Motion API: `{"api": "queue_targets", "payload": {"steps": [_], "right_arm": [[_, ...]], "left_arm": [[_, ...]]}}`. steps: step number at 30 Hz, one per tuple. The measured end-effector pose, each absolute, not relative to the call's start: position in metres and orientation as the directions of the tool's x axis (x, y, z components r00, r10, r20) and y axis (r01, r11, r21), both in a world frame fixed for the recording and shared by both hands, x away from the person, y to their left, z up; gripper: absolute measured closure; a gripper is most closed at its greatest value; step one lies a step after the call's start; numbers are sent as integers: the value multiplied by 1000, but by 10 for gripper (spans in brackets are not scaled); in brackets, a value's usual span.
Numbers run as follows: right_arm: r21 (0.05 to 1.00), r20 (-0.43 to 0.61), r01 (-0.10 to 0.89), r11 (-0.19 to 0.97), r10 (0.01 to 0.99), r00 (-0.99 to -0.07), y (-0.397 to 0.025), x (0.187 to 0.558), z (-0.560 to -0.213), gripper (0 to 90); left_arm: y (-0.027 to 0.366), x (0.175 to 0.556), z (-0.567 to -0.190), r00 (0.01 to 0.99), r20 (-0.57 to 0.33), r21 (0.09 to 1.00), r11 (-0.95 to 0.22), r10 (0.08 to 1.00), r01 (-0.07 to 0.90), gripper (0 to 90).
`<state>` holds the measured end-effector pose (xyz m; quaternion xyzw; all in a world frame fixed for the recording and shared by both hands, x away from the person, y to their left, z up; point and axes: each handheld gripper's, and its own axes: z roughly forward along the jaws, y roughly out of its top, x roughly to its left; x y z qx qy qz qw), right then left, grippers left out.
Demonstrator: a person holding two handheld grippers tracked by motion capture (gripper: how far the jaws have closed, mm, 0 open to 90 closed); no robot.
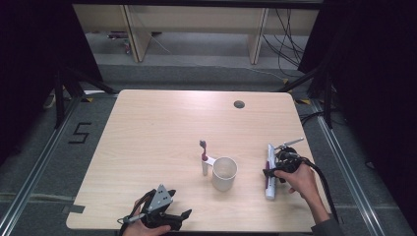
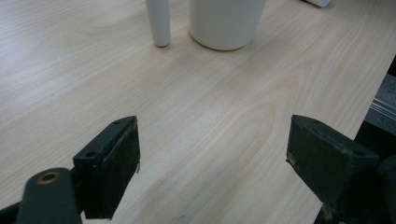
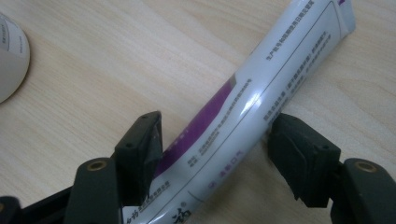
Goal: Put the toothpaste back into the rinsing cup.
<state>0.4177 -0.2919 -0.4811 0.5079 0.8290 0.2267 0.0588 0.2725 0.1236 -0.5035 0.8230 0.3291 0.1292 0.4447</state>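
A white and purple toothpaste tube (image 1: pixel 270 189) (image 3: pixel 261 93) lies flat near the table's right edge. My right gripper (image 1: pixel 271 173) (image 3: pixel 215 149) straddles its middle, one jaw pressed against each side. A white cup (image 1: pixel 224 173) (image 2: pixel 226 23) (image 3: pixel 9 56) stands mid-table. A toothbrush (image 1: pixel 203 157) (image 2: pixel 159 23) with a white handle and a red and dark head stands tilted just left of the cup. My left gripper (image 1: pixel 179 219) (image 2: pixel 212 158) hovers low at the front edge, jaws wide apart over bare wood, pointing toward the cup.
The light wooden table (image 1: pixel 147 147) has a round cable hole (image 1: pixel 239 104) at the back right. Beyond the table are dark curtains, shelf legs and cables on the floor. The table's front edge lies just beside my left gripper.
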Motion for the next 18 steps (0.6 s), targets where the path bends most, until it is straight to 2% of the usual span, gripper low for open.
{"api": "queue_targets", "payload": {"steps": [1,2,3,4,5,7,10,11,16,18], "right_arm": [[418,154,840,346,884,-441,-288,416,-480,360],[435,112,809,396,868,-485,-291,420,-481,366],[413,122,839,354,891,-436,-285,419,-481,378],[418,106,824,381,881,-461,-286,421,-482,391],[409,109,836,365,890,-442,-283,421,-483,395],[403,95,822,403,875,-476,-284,423,-483,418],[390,103,833,392,881,-462,-280,421,-481,476],[398,97,815,421,865,-493,-282,422,-481,495],[383,112,821,423,861,-496,-280,421,-480,590],[386,93,791,475,832,-546,-283,423,-479,610]], "left_arm": [[124,273,-503,750,-80,816,-389,656,427,167],[124,273,-503,749,-80,815,-389,658,429,168],[124,273,-503,749,-79,816,-388,658,428,167],[123,272,-504,744,-87,821,-376,662,430,167],[124,273,-503,749,-79,817,-388,658,427,167],[124,273,-503,748,-75,817,-390,659,425,167],[124,273,-503,748,-80,816,-388,658,429,167],[124,273,-504,750,-82,816,-389,656,429,167],[123,273,-504,753,-84,807,-399,652,436,168],[123,273,-504,750,-77,809,-399,657,432,168]]}}
